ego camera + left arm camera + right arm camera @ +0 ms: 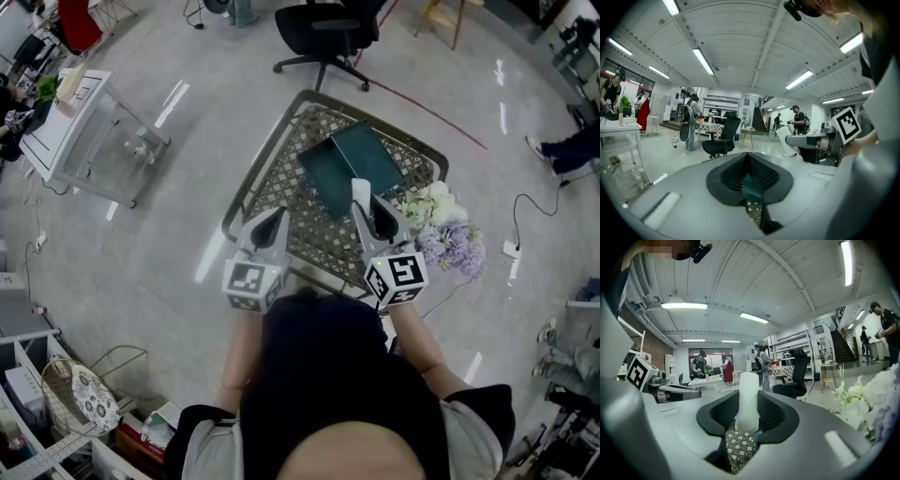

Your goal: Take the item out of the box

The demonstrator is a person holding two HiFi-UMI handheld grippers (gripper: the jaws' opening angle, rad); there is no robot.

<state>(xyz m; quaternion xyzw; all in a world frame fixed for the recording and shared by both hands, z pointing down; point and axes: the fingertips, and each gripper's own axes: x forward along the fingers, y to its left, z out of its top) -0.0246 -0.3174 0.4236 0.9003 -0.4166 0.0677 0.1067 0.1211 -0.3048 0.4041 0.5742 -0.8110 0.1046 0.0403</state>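
A dark green box (349, 167) lies open on the lattice-topped table (246, 192). My right gripper (367, 214) hovers over the box's near edge, shut on a white upright item (360, 193). In the right gripper view that white item (749, 390) stands clamped between the black pads of the right gripper (743, 427), with the table lattice below. My left gripper (278, 217) hangs over the table left of the box with its jaws together and nothing in them. In the left gripper view the left gripper (749, 161) leaves only a thin slit, through which some green shows.
A bunch of white and lilac flowers (448, 234) sits at the table's right edge, close to my right gripper. A black office chair (328, 33) stands beyond the table, and a white cart (80, 131) stands to the left. A person's legs (567, 150) show at the far right.
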